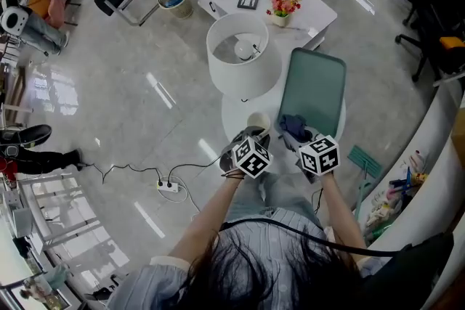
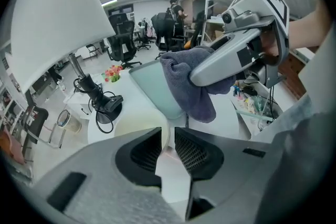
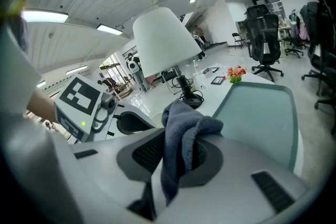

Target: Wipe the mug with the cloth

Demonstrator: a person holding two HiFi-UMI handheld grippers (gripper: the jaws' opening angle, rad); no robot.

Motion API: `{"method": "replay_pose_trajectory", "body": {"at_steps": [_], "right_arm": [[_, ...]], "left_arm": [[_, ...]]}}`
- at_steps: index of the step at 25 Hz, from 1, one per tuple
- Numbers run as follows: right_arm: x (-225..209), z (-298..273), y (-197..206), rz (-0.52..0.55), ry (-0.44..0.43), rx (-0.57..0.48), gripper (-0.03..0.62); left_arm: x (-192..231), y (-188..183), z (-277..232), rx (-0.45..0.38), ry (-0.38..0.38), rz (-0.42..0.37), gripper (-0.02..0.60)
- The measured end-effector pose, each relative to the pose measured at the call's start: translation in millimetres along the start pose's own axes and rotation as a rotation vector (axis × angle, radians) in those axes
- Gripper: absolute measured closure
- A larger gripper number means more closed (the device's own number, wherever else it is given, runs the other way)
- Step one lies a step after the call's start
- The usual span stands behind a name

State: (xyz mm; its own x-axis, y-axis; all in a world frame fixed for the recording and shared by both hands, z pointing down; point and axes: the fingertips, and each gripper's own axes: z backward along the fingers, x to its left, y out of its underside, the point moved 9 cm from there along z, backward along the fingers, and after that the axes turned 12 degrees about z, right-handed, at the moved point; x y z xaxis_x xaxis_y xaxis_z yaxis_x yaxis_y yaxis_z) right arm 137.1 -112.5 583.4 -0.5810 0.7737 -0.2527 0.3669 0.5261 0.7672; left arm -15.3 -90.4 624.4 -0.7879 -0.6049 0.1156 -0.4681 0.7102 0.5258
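Lamp risk: A tall lamp (image 1: 243, 54) with a white shade stands on the round white table (image 1: 234, 111), just beyond the mug. A wide wiping sweep could knock the shade or snag the cable at its foot.
Tray risk: A green tray (image 1: 314, 87) lies just beside the cloth. A drooping corner of cloth could drag across its rim.
Mug risk: The cream mug (image 1: 259, 120) is at the near edge of the table, in front of the lamp's foot. I cannot tell whether it rests there or is lifted. The left tongs (image 2: 169, 140) are almost together, and they appear to pinch the mug's wall. Such a narrow grip could let the mug twist or slip once the cloth presses on it, and it might drop to the floor.
Cloth risk: The blue cloth (image 3: 184, 123) is bunched and clamped between the right tongs (image 3: 177, 153), just right of the mug and not clearly touching it. A loose fold hangs down, so rubbing could tug the cloth free. The hard tongs could then scrape the mug.
Count of tables: one under the work
Count of lamps: one
Count of trays: one
Count of tongs: two
Count of cloths: one
Count of mugs: one
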Motion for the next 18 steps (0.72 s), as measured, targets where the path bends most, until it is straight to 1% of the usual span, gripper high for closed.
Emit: {"method": "replay_pose_trajectory", "body": {"at_steps": [4, 6, 8, 13, 18], "right_arm": [[-7, -14, -4, 0.05, -0.03, 0.038, 0.516], [-10, -23, -8, 0.075, -0.043, 0.06, 0.516], [-12, -30, -13, 0.098, -0.054, 0.083, 0.516], [-16, -49, -22, 0.206, -0.117, 0.15, 0.516], [-19, -68, -26, 0.314, -0.179, 0.217, 0.516]], "left_arm": [[2, -2, -8, 0.032, 0.011, -0.046, 0.505], [4, -1, -9, 0.045, 0.022, -0.062, 0.517], [4, -1, -9, 0.057, 0.038, -0.094, 0.525], [4, 2, -7, 0.108, 0.105, -0.249, 0.532], [8, 10, -2, 0.157, 0.176, -0.384, 0.537]]}}
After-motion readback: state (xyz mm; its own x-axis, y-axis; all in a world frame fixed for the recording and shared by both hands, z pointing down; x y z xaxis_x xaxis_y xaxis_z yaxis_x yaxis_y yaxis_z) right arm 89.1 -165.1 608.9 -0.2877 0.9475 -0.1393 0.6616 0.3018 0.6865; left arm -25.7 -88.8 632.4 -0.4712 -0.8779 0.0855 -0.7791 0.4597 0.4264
